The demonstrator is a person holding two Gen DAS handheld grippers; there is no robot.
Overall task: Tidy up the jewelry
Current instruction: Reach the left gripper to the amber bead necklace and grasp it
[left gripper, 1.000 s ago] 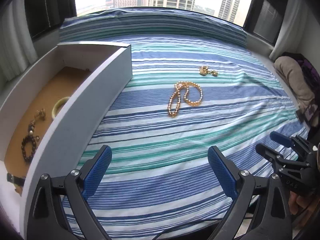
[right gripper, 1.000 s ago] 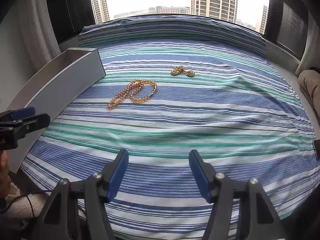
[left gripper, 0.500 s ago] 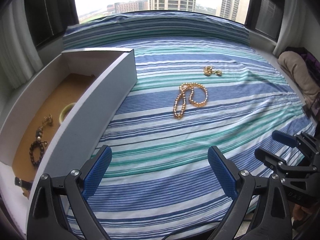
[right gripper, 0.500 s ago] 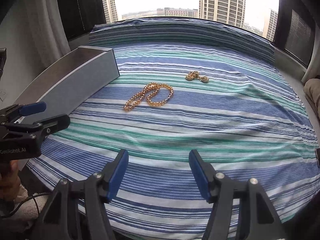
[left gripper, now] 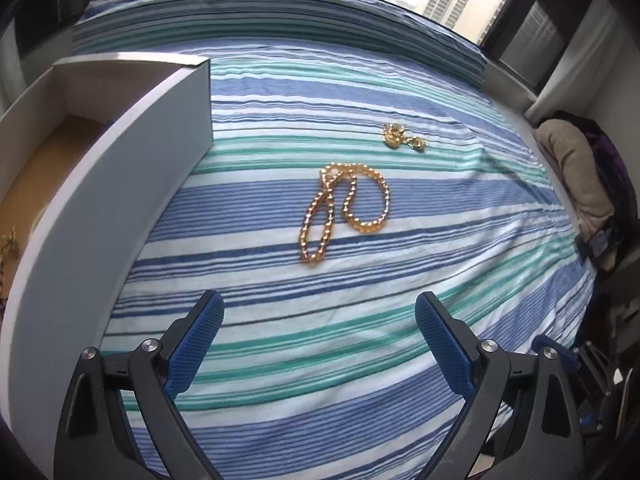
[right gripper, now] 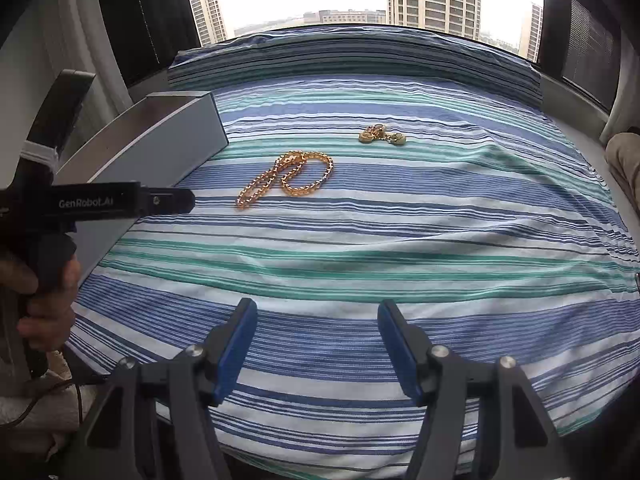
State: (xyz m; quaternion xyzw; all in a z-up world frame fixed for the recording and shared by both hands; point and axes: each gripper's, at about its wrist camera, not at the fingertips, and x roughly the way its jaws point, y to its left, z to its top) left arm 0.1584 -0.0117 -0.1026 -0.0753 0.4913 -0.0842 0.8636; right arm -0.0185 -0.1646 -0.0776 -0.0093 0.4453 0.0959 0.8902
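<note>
A gold bead necklace [left gripper: 344, 212] lies looped on the striped bedspread, also in the right wrist view [right gripper: 286, 178]. A small gold trinket pair [left gripper: 402, 138] lies just beyond it, also seen from the right [right gripper: 382, 136]. A white open box [left gripper: 120, 168] with a brown floor stands at the left; a bit of gold chain [left gripper: 8, 244] shows inside it. My left gripper [left gripper: 320, 326] is open and empty, short of the necklace. My right gripper [right gripper: 316, 330] is open and empty, farther back near the bed's front edge.
The striped bedspread [right gripper: 400, 220] covers the whole surface. The box's grey side wall [right gripper: 160, 152] runs along the left. The left tool's body [right gripper: 96, 204] and the hand holding it show at left. A beige bundle [left gripper: 576, 176] lies at the right edge.
My left gripper has moved forward and right toward the necklace, and most of the box's inside has left its view. My right gripper has edged forward too. Both jaws stay open.
</note>
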